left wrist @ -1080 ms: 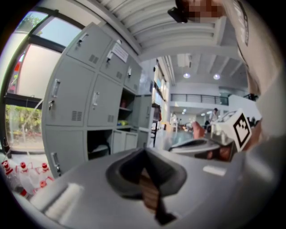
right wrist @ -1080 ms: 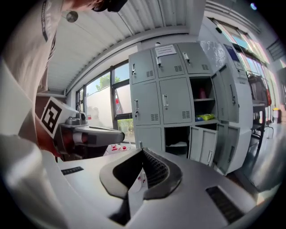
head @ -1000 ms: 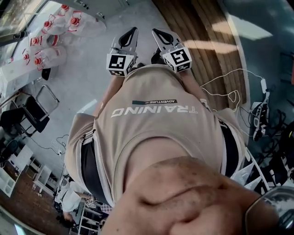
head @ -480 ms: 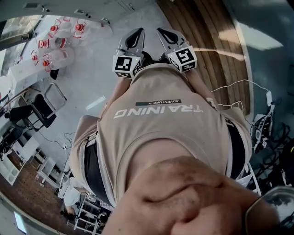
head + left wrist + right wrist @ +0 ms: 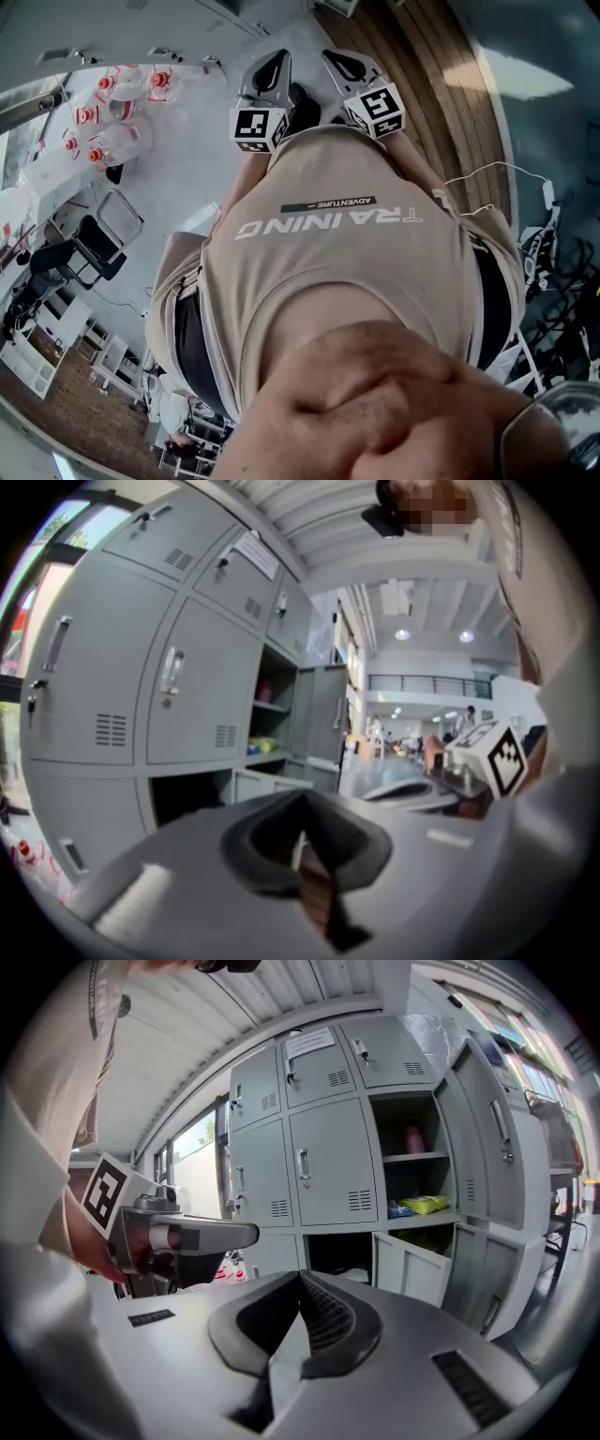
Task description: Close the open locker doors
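Left gripper (image 5: pixel 302 803), jaws together on nothing, faced the lockers (image 5: pixel 169 677). At their right, doors (image 5: pixel 489 1147) stood open; one compartment (image 5: pixel 389 1127) held a pink bottle (image 5: pixel 413 1138) and yellow packet (image 5: pixel 427 1205), and the dark one below hid its contents. Right gripper (image 5: pixel 302 1283) was closed too, empty. A shirt (image 5: pixel 328 262) filled the head view.

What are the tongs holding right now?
Nothing. The left tongs and the right tongs are both shut and empty, not touching the lockers.
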The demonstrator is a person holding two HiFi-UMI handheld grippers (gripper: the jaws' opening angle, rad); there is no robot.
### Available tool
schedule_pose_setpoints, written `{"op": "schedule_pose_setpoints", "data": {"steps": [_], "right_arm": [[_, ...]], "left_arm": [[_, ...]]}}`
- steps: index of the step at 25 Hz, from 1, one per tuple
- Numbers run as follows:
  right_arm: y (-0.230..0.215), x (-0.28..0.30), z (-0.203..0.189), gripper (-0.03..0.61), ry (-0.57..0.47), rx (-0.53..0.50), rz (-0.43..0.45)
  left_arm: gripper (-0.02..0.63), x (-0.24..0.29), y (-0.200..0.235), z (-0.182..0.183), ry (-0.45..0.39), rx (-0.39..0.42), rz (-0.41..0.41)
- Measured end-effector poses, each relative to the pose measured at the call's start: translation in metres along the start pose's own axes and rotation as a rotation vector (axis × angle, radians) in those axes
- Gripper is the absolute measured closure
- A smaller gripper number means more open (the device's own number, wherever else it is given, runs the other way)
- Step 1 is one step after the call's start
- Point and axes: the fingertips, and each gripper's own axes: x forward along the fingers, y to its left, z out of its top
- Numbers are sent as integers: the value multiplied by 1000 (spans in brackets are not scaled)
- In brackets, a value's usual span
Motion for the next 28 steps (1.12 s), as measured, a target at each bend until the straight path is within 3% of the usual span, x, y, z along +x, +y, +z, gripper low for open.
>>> {"op": "schedule_pose_setpoints", "data": {"steps": [6,14,17,23,28], "right_arm": [[-35,38,32,565,-42,4,-103],[-87,55,31,563,-37,48,-297],[-101,49,31,563,-24,76,-331],[-157,43,25,563,1,74,-370],[-219,43,8,563,71,79,-386]], "left_arm": [[614,37,53,19,-28,27,-34],[614,81,95,13,-26,18,-108],[614,95,96,13,-1,-37,-139],[614,129,78,19,23,2,-180],[614,156,60,32,34,-61,-192]]}}
